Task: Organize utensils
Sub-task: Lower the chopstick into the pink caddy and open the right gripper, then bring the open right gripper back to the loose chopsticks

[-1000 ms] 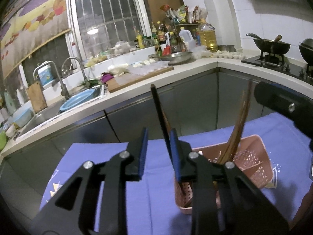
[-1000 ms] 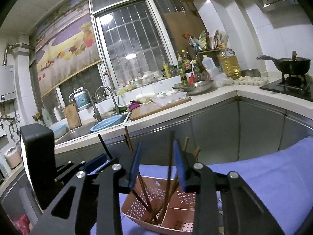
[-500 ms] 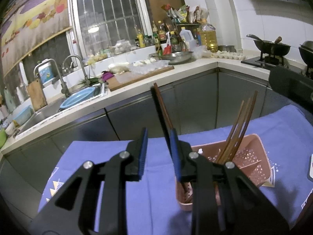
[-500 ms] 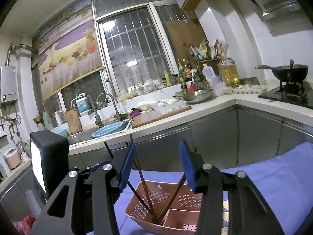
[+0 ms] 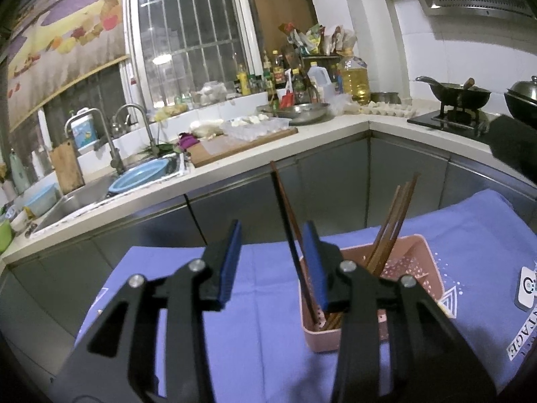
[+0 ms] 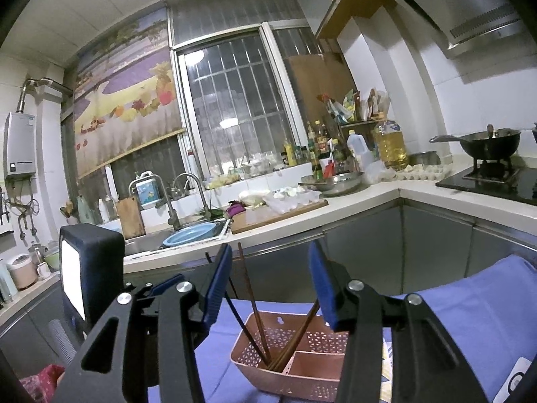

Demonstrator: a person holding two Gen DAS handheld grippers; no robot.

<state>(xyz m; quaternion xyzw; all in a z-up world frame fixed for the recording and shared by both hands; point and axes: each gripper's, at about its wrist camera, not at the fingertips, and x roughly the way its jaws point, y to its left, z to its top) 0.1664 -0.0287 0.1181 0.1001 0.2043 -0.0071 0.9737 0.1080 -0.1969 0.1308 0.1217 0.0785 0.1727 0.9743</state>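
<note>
A pink perforated utensil basket (image 5: pixel 419 255) (image 6: pixel 312 346) stands on a blue cloth. Several brown chopsticks (image 5: pixel 389 221) (image 6: pixel 251 299) lean upright in one of its compartments. My left gripper (image 5: pixel 272 262) is open and empty, above and just left of the basket, with one dark chopstick (image 5: pixel 285 221) standing close to its right finger. My right gripper (image 6: pixel 268 285) is open and empty, raised above the basket. The left gripper's body (image 6: pixel 90 268) shows at the left of the right wrist view.
The blue cloth (image 5: pixel 255 302) covers the table. Behind it runs a steel counter with a sink (image 5: pixel 100 191), a blue bowl (image 6: pixel 191 236), a cutting board (image 5: pixel 241 141), bottles and a stove with pans (image 6: pixel 490 147). A white card (image 5: pixel 527 285) lies at the cloth's right.
My right gripper has opened, let go of the chopsticks it held and risen above the basket; those chopsticks now lean in the basket. My left gripper has opened wider and drawn back a little.
</note>
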